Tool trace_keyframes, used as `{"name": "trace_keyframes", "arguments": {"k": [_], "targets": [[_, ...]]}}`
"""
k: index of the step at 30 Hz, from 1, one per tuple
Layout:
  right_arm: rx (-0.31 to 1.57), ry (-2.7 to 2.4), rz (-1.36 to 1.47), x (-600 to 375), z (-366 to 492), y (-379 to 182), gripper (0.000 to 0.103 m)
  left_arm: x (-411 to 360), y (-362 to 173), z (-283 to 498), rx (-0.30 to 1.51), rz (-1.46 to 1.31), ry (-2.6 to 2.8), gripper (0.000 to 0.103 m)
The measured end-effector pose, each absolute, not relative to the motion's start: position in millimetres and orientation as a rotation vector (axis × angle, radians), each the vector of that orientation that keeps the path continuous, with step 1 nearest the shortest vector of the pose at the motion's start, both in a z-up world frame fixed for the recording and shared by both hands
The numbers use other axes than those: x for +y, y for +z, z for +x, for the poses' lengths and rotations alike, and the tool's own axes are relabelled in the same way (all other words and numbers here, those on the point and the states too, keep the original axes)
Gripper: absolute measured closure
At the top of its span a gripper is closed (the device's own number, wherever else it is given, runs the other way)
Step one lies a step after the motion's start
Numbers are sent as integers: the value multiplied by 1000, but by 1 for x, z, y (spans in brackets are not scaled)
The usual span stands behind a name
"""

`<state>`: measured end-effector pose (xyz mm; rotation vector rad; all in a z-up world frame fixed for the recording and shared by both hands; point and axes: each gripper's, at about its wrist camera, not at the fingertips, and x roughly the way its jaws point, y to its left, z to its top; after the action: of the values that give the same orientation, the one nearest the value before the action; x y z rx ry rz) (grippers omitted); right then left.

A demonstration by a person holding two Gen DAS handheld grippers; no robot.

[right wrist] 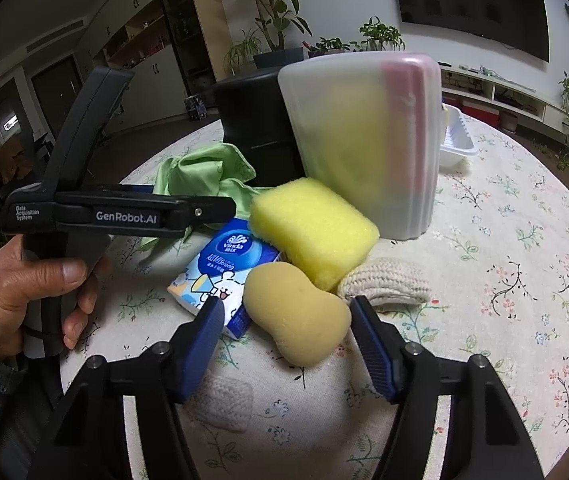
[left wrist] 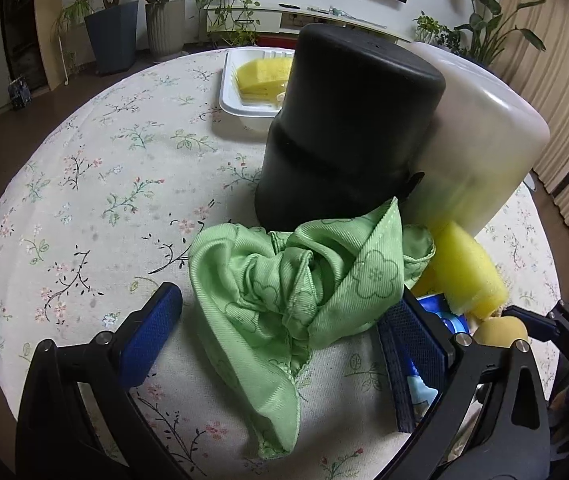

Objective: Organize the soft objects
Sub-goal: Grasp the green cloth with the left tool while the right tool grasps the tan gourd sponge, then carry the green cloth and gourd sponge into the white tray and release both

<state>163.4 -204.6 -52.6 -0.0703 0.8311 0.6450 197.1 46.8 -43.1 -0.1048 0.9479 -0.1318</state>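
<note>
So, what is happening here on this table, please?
A person holds a gripper in each hand over a table of soft things. The right gripper has its fingers on either side of the tan peanut-shaped sponge, not clearly pressing it. The left gripper is open around the crumpled green cloth. A yellow sponge, a tissue pack and a knitted piece lie close by.
</note>
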Motion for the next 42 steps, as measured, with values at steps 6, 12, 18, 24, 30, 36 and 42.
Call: {"name": "trace_keyframes", "arguments": {"k": [6, 12, 18, 24, 30, 36, 42], "targets": [[827, 645, -79, -203, 163, -53, 38, 44, -44, 200, 946, -91, -113, 0], [829, 633, -77, -205, 164, -53, 48, 40, -43, 201, 935, -74, -109, 0], [822, 632, -100, -204, 162, -54, 48, 38, -43, 200, 932, -73, -109, 0], [819, 630, -110, -202, 160, -54, 50, 38, -43, 198, 933, -84, -111, 17], [812, 622, -125, -201, 158, -53, 54, 32, -44, 198, 949, -83, -127, 48], [802, 612, -153, -199, 154, -52, 59, 31, -43, 195, 941, -94, -128, 63], [799, 613, -144, -202, 151, -50, 62, 30, -40, 185, 925, -91, -118, 65]]}}
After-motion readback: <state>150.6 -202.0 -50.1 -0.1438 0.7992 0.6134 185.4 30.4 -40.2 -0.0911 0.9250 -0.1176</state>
